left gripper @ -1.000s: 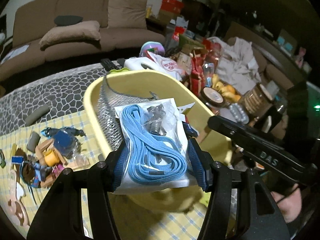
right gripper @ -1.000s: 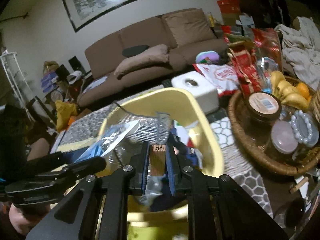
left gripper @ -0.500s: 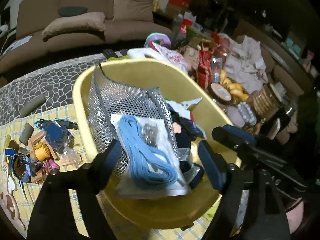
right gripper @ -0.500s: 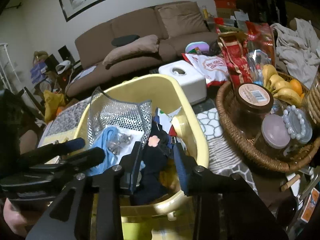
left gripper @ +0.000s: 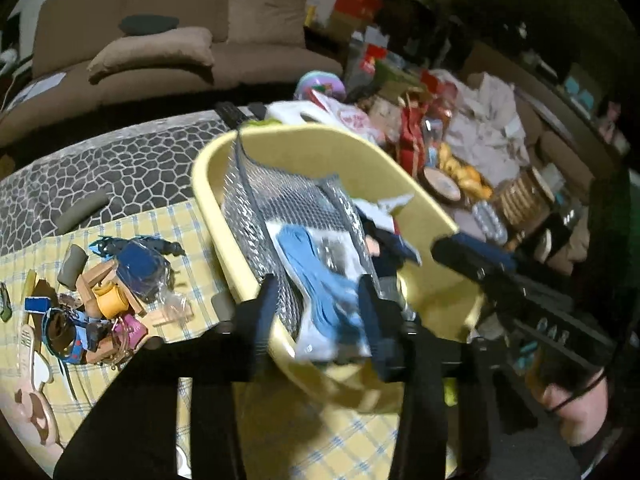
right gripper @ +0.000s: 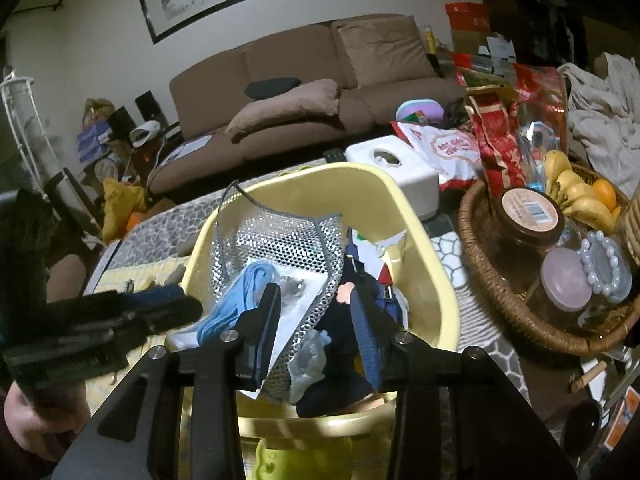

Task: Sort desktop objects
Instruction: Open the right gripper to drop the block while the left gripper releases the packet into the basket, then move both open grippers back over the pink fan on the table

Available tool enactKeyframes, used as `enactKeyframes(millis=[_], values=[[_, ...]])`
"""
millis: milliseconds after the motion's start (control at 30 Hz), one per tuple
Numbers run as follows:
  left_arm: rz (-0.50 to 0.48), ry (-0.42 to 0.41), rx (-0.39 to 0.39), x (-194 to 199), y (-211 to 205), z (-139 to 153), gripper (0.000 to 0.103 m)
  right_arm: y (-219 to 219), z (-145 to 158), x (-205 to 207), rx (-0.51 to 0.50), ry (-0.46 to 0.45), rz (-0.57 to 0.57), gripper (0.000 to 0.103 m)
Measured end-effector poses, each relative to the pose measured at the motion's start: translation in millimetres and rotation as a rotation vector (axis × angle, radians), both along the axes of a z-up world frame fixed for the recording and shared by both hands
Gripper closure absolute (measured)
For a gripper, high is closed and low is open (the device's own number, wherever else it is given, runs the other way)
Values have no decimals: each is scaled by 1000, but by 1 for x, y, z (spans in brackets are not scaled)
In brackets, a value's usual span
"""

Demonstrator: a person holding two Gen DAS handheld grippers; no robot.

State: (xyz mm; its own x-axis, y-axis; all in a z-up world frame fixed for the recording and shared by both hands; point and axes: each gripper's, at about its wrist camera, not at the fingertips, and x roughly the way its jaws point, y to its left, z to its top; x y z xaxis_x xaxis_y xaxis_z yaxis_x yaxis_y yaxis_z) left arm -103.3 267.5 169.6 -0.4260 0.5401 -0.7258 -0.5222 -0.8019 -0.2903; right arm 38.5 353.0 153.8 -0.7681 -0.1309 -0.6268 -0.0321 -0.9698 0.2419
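Note:
A yellow plastic bin (left gripper: 328,148) (right gripper: 436,264) holds a silver mesh pouch (left gripper: 280,196) (right gripper: 276,240), a clear bag of blue lace (left gripper: 320,276) (right gripper: 248,292) and dark items. The bag lies in the bin on the mesh pouch. My left gripper (left gripper: 320,320) is open and empty, jaws spread just in front of the bin's near rim. My right gripper (right gripper: 316,332) is open and empty over the bin's near side. A pile of small toys and trinkets (left gripper: 104,280) lies on the checked cloth to the left.
A wicker basket (right gripper: 480,280) with jars, beads and fruit stands right of the bin. A white tissue box (right gripper: 396,168) and red snack bags (right gripper: 504,148) sit behind it. A brown sofa (left gripper: 160,56) is beyond the table. A grey roll (left gripper: 80,212) lies on the stone-pattern tabletop.
My left gripper let go of the bag of blue lace, which now lies in the bin, and has drawn back. My right gripper has opened, dropping its small item into the bin.

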Motion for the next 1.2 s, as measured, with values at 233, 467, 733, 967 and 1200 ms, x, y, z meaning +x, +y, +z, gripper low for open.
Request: enactKeyframes(millis=[233,467,733,967,1200], values=[[-74,-46,-19,20,23,-13,74,-3,-4,-2,6,-13,5,65],[-67,-18,-8,32,22,-5,71,-5,-4,-2,5,-11,7,65],[55,-18,69,20,-39,9,29,-18,1,-3,7,6,26,35],[160,-40,67,12,-102,3,2,-47,10,-9,14,33,78,18],[280,-48,35,7,-168,-2,0,-80,14,-14,20,43,121,1]])
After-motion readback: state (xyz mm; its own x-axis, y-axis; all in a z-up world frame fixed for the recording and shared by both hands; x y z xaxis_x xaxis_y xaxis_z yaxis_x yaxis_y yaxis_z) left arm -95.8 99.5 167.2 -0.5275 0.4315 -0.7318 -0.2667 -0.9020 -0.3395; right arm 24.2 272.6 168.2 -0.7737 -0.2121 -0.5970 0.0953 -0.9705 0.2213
